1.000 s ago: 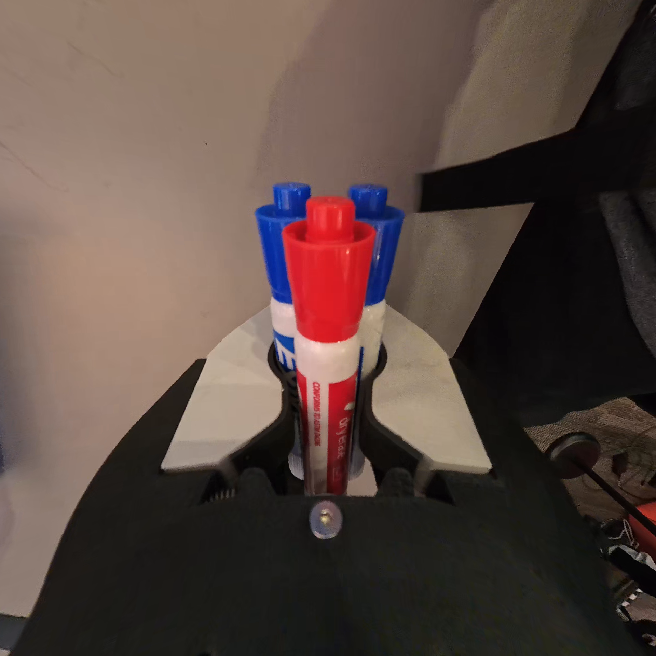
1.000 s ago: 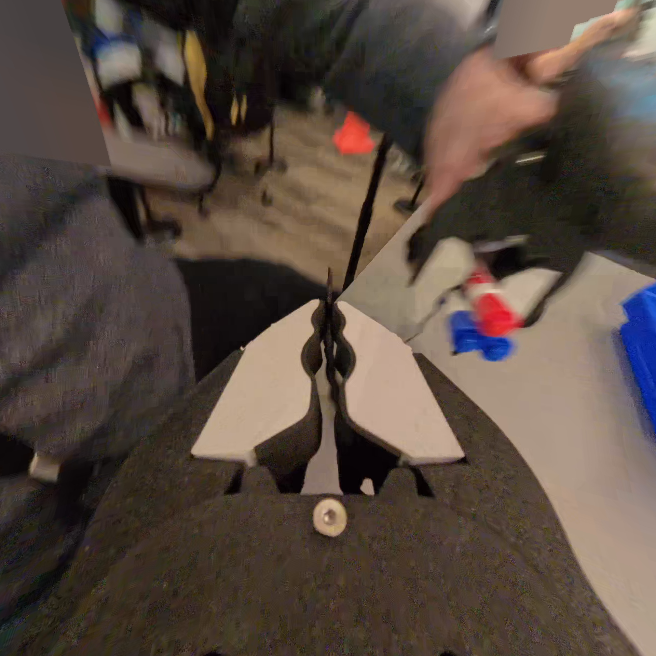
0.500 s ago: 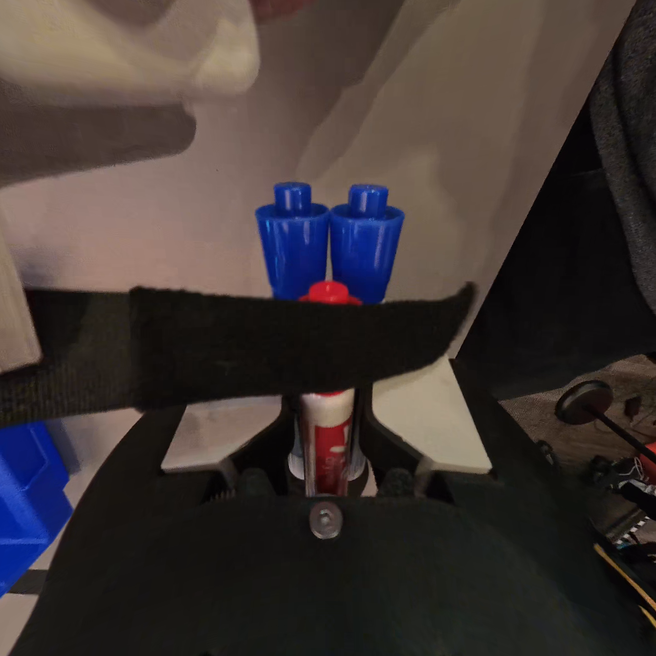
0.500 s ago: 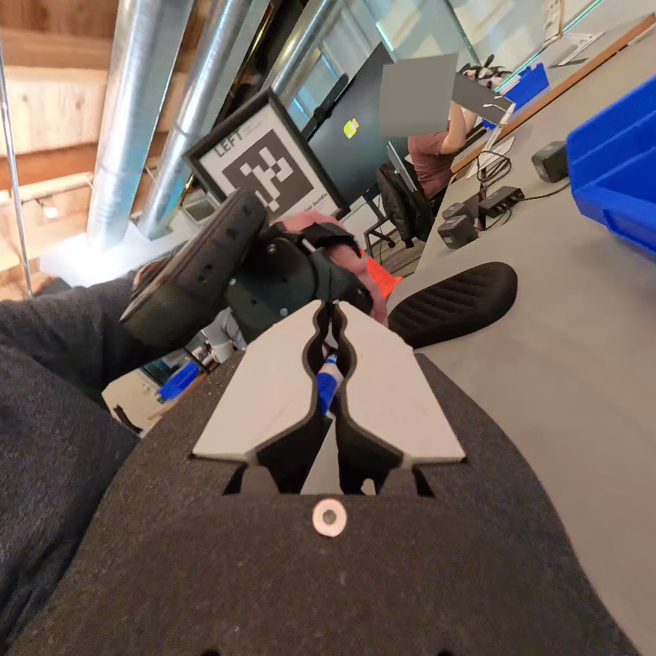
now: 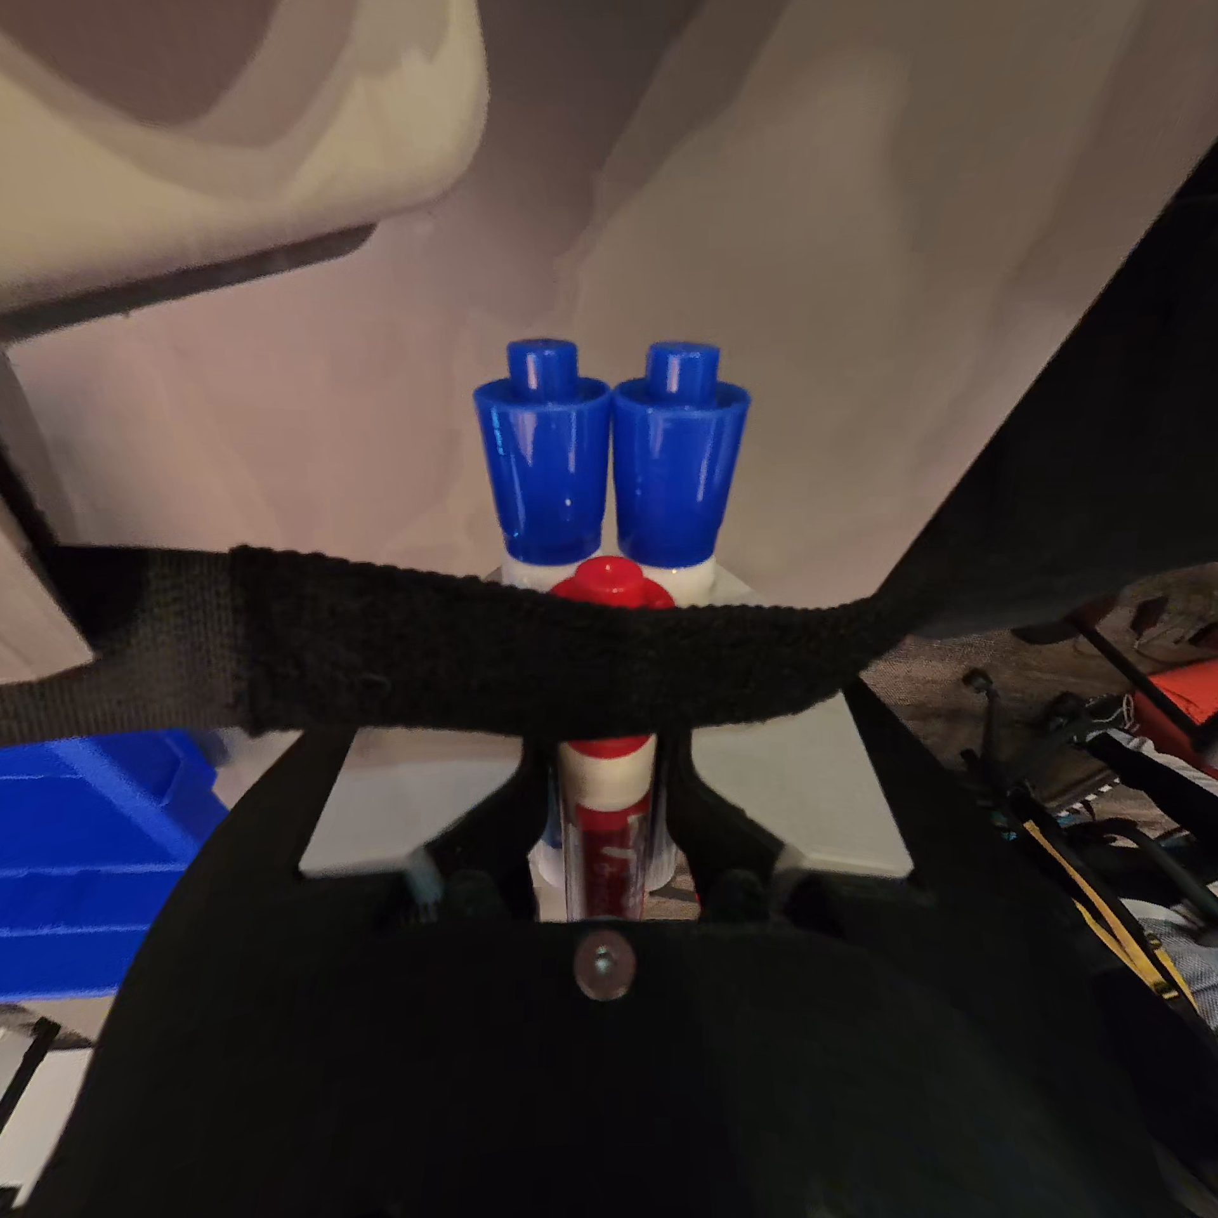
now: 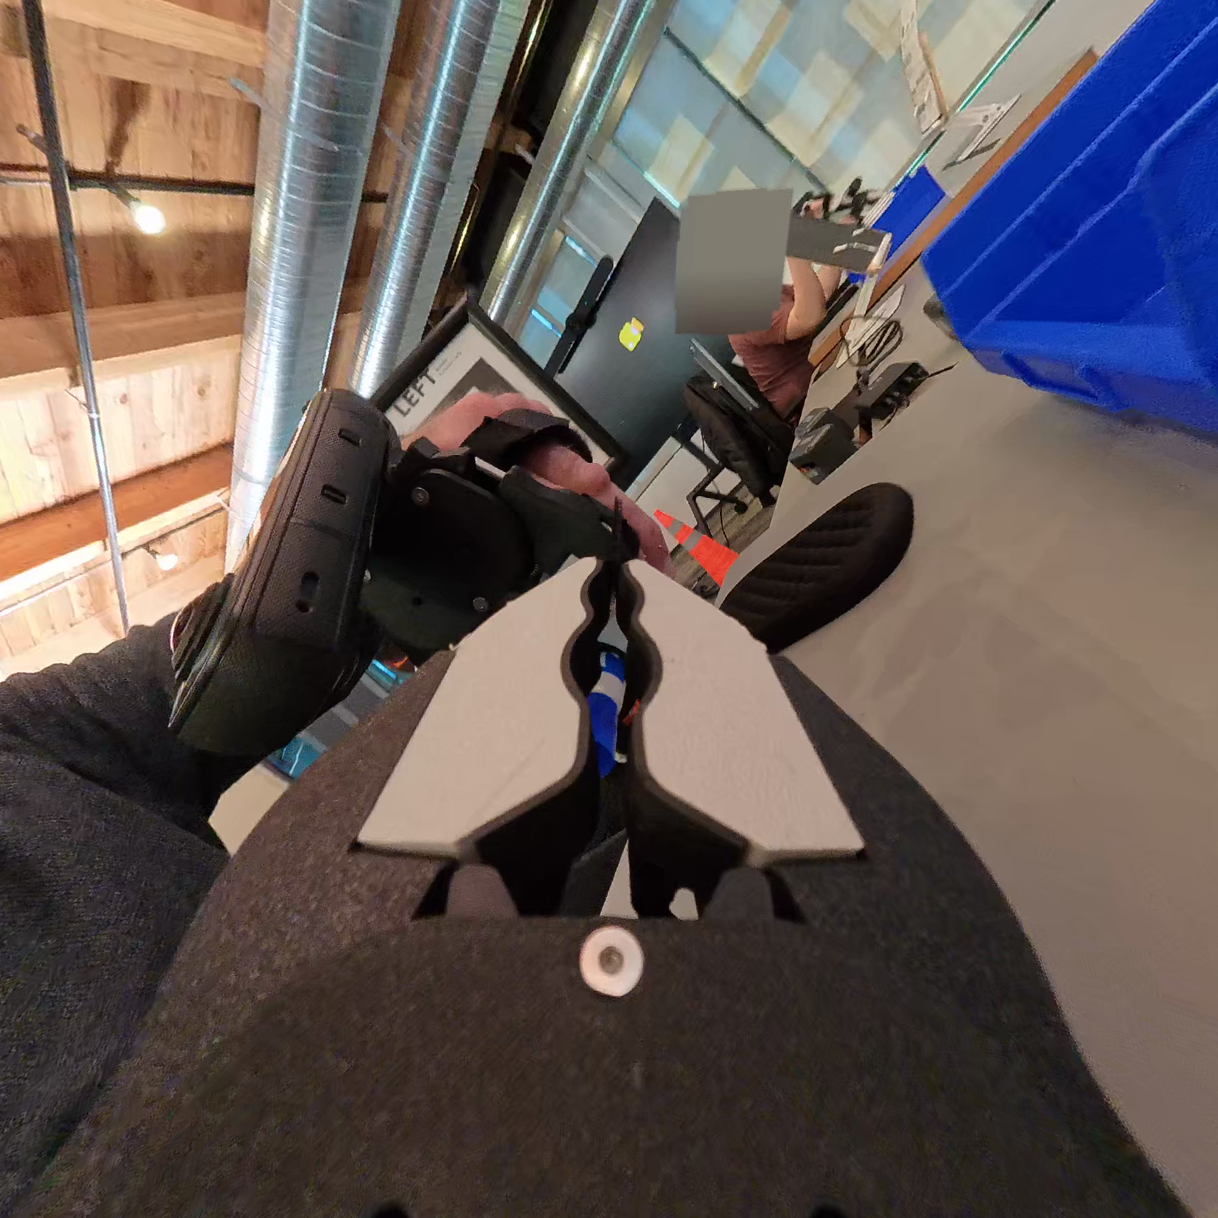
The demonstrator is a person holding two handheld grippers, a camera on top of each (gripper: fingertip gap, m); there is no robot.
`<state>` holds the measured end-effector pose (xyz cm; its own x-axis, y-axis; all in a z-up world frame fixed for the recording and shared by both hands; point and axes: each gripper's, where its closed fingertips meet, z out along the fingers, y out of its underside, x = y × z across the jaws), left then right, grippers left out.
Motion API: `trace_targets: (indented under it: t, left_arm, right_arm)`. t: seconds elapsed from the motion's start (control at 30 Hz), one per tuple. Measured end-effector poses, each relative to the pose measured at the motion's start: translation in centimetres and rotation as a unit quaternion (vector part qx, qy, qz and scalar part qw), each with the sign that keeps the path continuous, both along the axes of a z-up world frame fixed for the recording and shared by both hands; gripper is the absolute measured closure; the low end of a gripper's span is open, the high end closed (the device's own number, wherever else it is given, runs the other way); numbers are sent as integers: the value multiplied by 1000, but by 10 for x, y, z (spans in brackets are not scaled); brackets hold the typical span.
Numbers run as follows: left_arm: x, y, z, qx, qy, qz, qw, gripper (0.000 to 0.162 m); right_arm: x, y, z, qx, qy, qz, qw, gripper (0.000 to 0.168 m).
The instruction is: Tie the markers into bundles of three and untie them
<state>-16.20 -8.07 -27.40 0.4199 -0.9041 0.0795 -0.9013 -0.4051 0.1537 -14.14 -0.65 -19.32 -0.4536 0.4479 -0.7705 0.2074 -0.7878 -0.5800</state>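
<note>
Left wrist view, left to right: a blue bin (image 5: 86, 876) sits left of the jaws on the grey table (image 5: 857, 296). A black strap (image 5: 527, 649) runs across in front of the jaws, just over the fingertips, covering most of the red marker (image 5: 606, 824) cap. The left gripper (image 5: 606, 718) has its jaws pinching three markers together: the red marker nearest the camera, two blue markers (image 5: 609, 474) behind it, side by side and touching, caps projecting past the fingertips.

Right wrist view, left to right: a dark sleeve (image 6: 79, 824) and a hand (image 6: 521, 455) hold the other gripper's black body ahead of the jaws. The right gripper (image 6: 616, 577) has its jaws pressed nearly together, nipping the strap's thin black edge at the tips (a blue marker shows through the gap behind). A second blue bin (image 6: 1107, 250) stands to the right of the jaws.
</note>
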Motion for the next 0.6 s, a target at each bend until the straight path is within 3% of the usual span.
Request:
trace_targets:
  t: [0.03, 0.27, 0.43, 0.57, 0.6]
  left_arm:
    - [0, 3, 0, 2, 5, 1, 1000, 122]
    - [8, 10, -3, 0, -5, -5, 1000, 121]
    - [4, 14, -3, 7, -11, 3, 1000, 120]
    - [0, 11, -6, -2, -17, 12, 1000, 119]
    - [0, 10, -8, -5, -17, 13, 1000, 120]
  right_arm:
    - [2, 4, 4, -6, 10, -6, 1000, 167]
    - [8, 37, 5, 12, -11, -54, 998, 168]
    - [15, 55, -25, 98, -72, -71, 990, 167]
    - [19, 43, -45, 153, -89, -44, 983, 135]
    - [21, 41, -44, 184, -82, -48, 978, 134]
